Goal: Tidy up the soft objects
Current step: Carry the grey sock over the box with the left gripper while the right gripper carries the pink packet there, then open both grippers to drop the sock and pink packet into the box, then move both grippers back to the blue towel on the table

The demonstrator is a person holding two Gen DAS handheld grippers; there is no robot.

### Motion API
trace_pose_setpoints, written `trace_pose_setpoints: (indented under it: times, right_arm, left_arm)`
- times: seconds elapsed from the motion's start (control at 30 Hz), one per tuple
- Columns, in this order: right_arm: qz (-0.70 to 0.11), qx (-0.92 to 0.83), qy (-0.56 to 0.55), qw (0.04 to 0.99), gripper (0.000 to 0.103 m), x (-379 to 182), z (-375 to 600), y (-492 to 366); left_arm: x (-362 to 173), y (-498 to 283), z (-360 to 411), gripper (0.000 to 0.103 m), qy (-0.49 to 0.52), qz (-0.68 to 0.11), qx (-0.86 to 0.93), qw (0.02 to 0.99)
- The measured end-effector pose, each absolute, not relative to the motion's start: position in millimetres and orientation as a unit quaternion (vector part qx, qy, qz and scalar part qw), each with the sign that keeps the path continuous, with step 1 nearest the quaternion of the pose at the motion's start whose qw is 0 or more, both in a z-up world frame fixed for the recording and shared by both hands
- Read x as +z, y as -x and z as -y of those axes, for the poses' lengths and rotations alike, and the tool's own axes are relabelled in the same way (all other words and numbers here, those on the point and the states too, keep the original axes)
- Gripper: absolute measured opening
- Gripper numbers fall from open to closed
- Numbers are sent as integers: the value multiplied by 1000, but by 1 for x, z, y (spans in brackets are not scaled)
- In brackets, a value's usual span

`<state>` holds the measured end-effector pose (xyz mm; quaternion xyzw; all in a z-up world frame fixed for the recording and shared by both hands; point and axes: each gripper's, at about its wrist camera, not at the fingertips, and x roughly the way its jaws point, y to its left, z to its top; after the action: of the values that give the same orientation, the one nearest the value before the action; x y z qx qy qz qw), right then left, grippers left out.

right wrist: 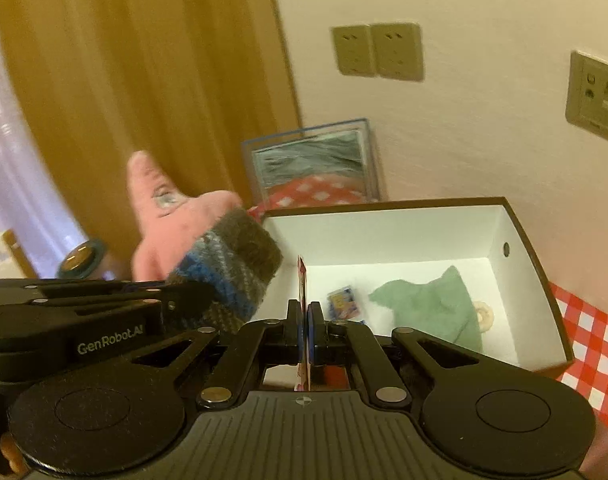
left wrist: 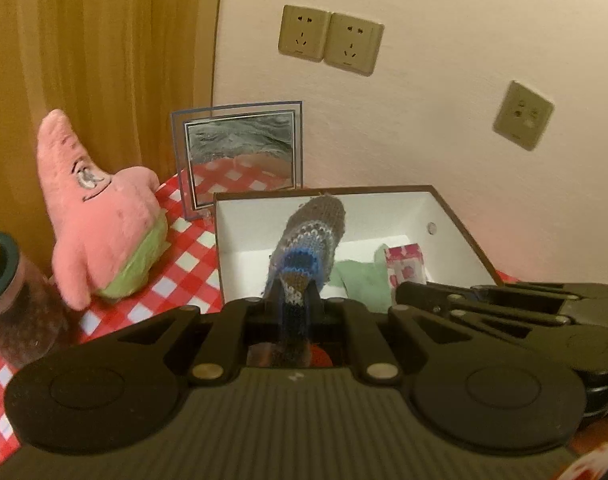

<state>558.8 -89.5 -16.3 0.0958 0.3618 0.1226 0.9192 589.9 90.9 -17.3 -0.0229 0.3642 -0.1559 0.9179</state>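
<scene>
Knitted sock [left wrist: 311, 240], grey with blue and white bands, is pinched at its cuff end by the left gripper [left wrist: 295, 300], whose jaws are pressed nearly together on the wool while the toe sticks out forward over the open box [left wrist: 455, 216]. Just beside it, the right gripper [right wrist: 307, 312] has its jaws pressed tight on a thin, flat pink-and-red packet [right wrist: 302, 280], held edge-on over the near wall of the same box. Inside the white box lie a green cloth [right wrist: 431, 304], a small colourful card [right wrist: 343, 300] and a pale ring [right wrist: 483, 312]; the left view also shows a pink patterned packet [left wrist: 405, 264] standing beside the cloth, probably the one in the right gripper. Further out on the red checked tablecloth [left wrist: 184, 264] sit a pink star-shaped plush toy [left wrist: 100, 216], a glass picture frame [left wrist: 240, 152] behind the box, and a lidded jar [left wrist: 20, 300] at the near left. Risks, as I judge them: the two grippers are crowded close, so they could knock each other during release; the sock is held only by a narrow bit of cuff, so it could slip or drape over the box wall instead of landing inside; a wide swing could tip the frame or the jar.
</scene>
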Motion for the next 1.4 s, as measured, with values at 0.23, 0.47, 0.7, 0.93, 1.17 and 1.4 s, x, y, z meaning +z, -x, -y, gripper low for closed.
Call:
trace_pose_setpoints:
  times: [0.23, 0.47, 0.7, 0.93, 1.17, 1.4]
  right_arm:
    - [-392, 89, -99, 910, 2, -42, 104, -611]
    - [-417, 72, -108, 900, 3, -61, 114, -640]
    - [-440, 54, -124, 888, 4, -77, 119, -657]
    - [-426, 68, -143, 891, 46, -70, 123, -656]
    - [-394, 81, -131, 906, 47, -36, 123, -634]
    - [-338, 106, -116, 928, 48, 4, 121, -573]
  left_arm:
    - [-41, -635, -79, 9, 29, -385, -147, 911]
    - [-71, -668, -71, 11, 34, -420, -149, 895]
    - [-86, -677, -72, 28, 28, -433, -146, 889]
    - [-78, -668, -85, 29, 22, -424, -148, 893]
    - [-58, -637, -98, 32, 19, -409, -162, 898]
    - [-33, -587, -107, 32, 10, -394, -177, 902]
